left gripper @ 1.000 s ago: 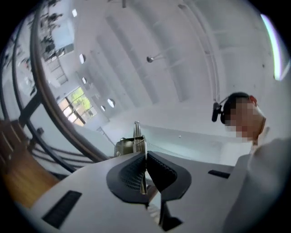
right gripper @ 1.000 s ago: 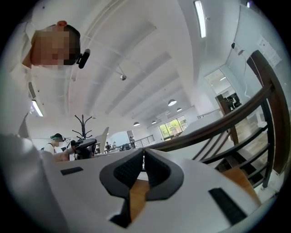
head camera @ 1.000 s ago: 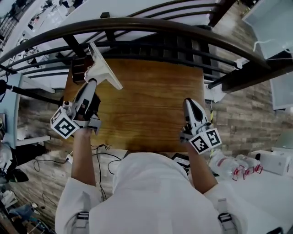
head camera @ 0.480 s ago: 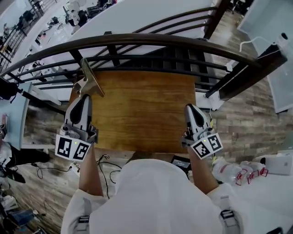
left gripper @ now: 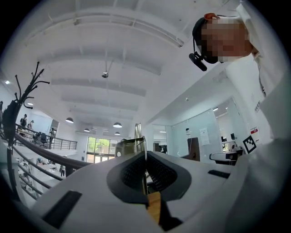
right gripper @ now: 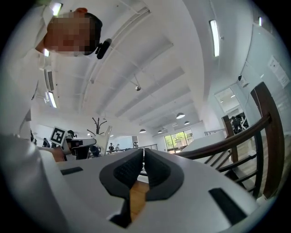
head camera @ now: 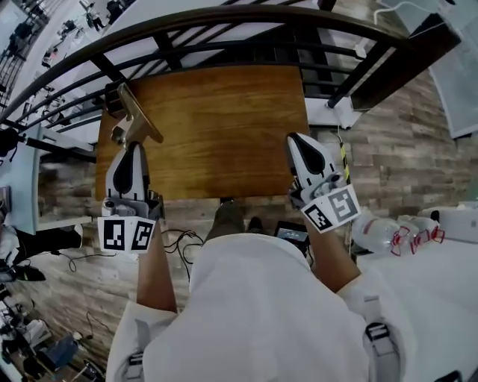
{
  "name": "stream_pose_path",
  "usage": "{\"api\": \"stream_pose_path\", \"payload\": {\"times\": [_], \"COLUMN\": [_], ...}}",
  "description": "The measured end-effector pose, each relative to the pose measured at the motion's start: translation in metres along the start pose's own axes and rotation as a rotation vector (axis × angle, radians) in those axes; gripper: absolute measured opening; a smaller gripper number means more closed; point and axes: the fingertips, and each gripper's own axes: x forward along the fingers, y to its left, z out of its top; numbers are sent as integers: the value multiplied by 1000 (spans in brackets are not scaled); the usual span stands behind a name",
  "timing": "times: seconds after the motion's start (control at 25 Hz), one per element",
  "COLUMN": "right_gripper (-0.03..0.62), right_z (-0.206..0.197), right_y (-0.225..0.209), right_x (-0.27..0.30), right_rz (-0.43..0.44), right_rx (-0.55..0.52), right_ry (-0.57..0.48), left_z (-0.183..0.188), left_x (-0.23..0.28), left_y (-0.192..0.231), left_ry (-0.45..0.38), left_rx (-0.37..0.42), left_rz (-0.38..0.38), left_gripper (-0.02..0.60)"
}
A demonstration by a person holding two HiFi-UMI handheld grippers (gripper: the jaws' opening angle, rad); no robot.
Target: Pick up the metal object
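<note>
The metal object (head camera: 138, 112) is a flat brass-coloured piece with a small fitting at its base. My left gripper (head camera: 130, 147) is shut on it and holds it up above the left edge of the wooden table (head camera: 224, 127). In the left gripper view its thin edge (left gripper: 144, 152) runs between the closed pads, and the fitting (left gripper: 128, 148) shows just beyond the left gripper (left gripper: 145, 159). My right gripper (head camera: 297, 143) hovers over the table's near right corner. In its own view the right gripper (right gripper: 143, 159) is shut with nothing between the pads.
A dark curved railing (head camera: 224, 22) with bars runs along the table's far side. Cables (head camera: 175, 239) lie on the brick-pattern floor on the near left. A plastic bottle (head camera: 388, 235) lies on a white surface at the right. The person's shoes (head camera: 228, 216) show under the near edge.
Both grippers have drawn back toward the table's near edge. The left one still carries the metal object, which has swung from leaning right to standing more upright over the left edge.
</note>
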Motion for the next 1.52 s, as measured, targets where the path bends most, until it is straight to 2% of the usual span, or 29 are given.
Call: {"api": "stream_pose_path", "payload": {"times": [0.2,0.36,0.6,0.88,1.04,1.24,1.52], "right_gripper": [26,26,26,26,26,26,25], "right_z": [-16,-28,-40,-61,-70,-79,-81], "right_y": [10,25,64,120,154,169,181], "right_x": [-25,-30,-20,-13,-28,-41,-37], "right_rz": [5,-8,-47,-131,-136,-158,-193], "right_rx": [37,51,17,-1,-25,-31,-24], "right_ry": [20,33,67,97,85,80,85], "left_z": [-30,-46,-64,-77,-84,-94,-93], "left_x": [-23,-41,-63,-87,-117,-138,-139], "left_y": [-30,-34,-9,29,29,27,38], "left_ry": [55,84,95,113,103,91,107], "left_rx": [-7,-6,-45,-84,-102,-108,-140], "left_rz": [-7,-28,-68,-147,-182,-227,-266], "left_gripper": [20,20,20,20,20,20,20]}}
